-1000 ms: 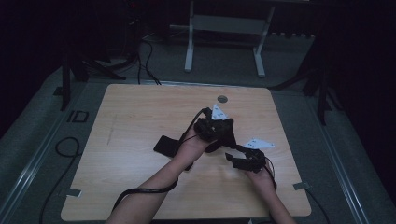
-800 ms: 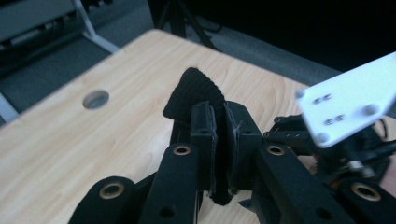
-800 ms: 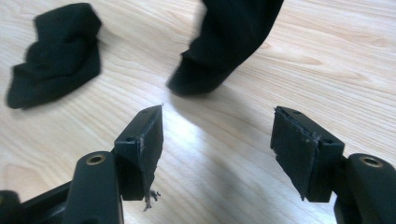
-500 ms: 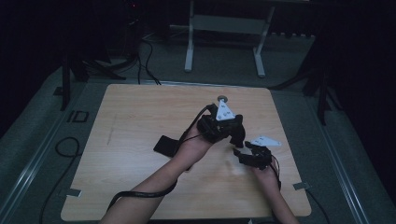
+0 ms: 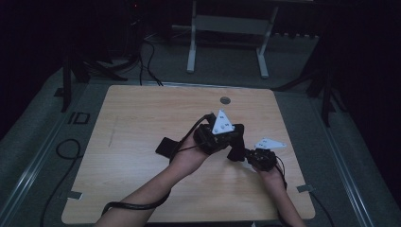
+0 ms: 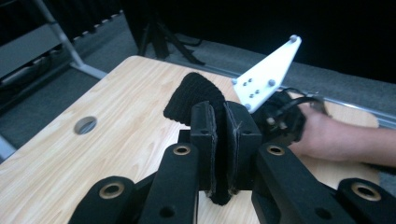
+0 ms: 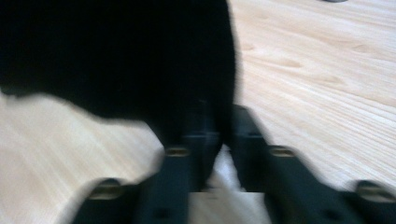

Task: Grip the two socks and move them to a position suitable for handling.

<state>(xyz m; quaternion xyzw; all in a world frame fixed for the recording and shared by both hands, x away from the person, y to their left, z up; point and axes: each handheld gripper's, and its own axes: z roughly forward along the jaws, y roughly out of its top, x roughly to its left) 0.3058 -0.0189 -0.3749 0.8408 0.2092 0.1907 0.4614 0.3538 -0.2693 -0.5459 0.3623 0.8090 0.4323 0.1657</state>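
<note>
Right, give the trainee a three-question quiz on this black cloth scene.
1. True or false: the left gripper is shut on the black knitted cloth.
2. What is the right gripper clamped on? A) a cable B) the black knitted cloth C) nothing
3. What small round feature sits in the wooden table near its far edge?

Key: 1 true. 2 B; its jaws have just been closing, with the cloth between them. 3 a grey hole.

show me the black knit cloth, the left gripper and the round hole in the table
black knit cloth (image 6: 194, 93), left gripper view, ribbed top edge
left gripper (image 6: 223, 140), left gripper view, between the fingertips
round hole (image 5: 225, 100), high view, its centre
</note>
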